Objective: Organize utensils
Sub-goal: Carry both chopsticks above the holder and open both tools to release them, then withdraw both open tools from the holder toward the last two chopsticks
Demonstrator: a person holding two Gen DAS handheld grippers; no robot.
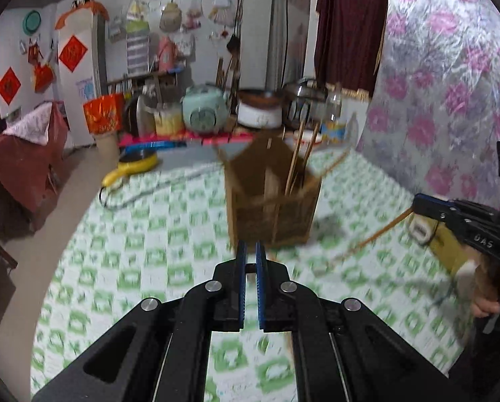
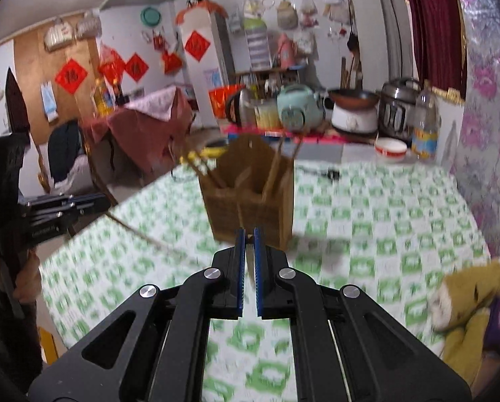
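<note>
While both grippers hang above the bench [image 1: 143,268], we note the holder [image 1: 271,197] dead ahead of each. The right gripper [image 1: 417,206] is clenched on a chopstick [image 1: 373,236] slanting down-left; through blur, the left gripper [image 1: 250,251] seems clenched on another [image 2: 139,231].

left gripper [image 1: 251,251] jaws closed, right gripper [image 2: 247,236] jaws closed, both angled downward

One wooden holder [image 1: 271,201], two claws [image 1: 251,251]
</note>
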